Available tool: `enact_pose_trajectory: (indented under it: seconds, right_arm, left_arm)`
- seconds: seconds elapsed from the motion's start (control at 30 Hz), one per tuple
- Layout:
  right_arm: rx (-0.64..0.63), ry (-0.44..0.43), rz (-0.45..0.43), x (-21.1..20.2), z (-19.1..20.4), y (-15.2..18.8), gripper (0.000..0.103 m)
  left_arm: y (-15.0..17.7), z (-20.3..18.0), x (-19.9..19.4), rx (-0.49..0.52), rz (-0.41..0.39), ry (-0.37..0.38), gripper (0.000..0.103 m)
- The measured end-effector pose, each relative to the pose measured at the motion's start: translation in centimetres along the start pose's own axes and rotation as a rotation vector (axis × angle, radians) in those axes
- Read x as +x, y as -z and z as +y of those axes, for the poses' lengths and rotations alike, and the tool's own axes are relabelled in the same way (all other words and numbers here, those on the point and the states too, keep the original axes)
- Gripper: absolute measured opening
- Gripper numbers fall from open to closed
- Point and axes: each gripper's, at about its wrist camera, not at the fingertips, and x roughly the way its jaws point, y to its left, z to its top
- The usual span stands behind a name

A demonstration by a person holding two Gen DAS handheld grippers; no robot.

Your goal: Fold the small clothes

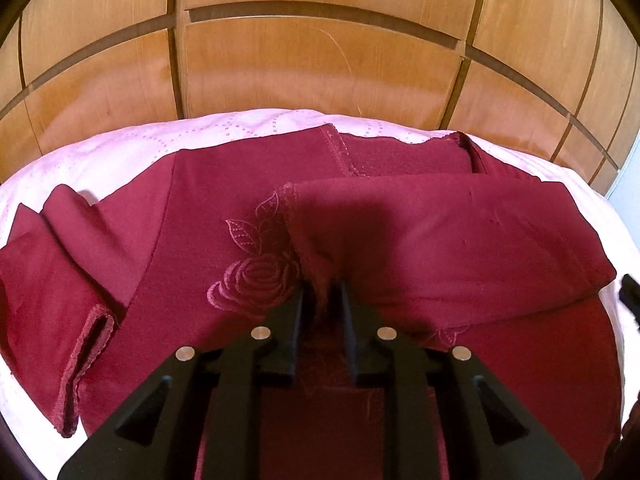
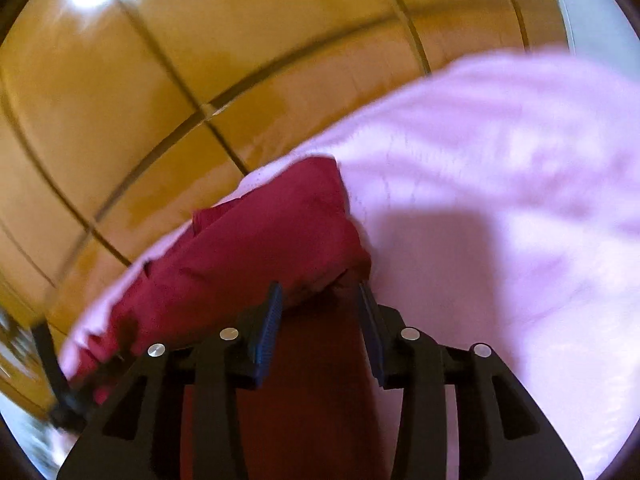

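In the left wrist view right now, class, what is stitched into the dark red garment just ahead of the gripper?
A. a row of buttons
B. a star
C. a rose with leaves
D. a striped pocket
C: the embroidered rose, with stitched leaves above it, shows on the dark red garment, left of the left gripper.

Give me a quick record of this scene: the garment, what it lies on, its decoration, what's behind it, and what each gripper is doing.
garment: maroon garment, partly folded
surface: pink cover
decoration: rose embroidery
backdrop: wooden panels
left gripper: narrow gap, fabric edge between the fingers, grip unclear
right gripper: jaws apart at a fold of the garment, view blurred
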Motion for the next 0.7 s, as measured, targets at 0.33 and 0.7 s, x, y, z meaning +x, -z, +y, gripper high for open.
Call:
enact_pose_trajectory:
  seconds: [0.33,0.7]
  right_arm:
    - [-0.204,0.035,0.065,7.1,4.6,-6.2,0.030]
    - [-0.182,0.148,0.077,11.2,2.5,-4.7,0.033]
  left_arm:
    - [0.2,0.8,0.1,-0.035,0.001,0.057,0.021]
    - [0.5,0.7,0.5,-0.049,0.001,0.077,0.022]
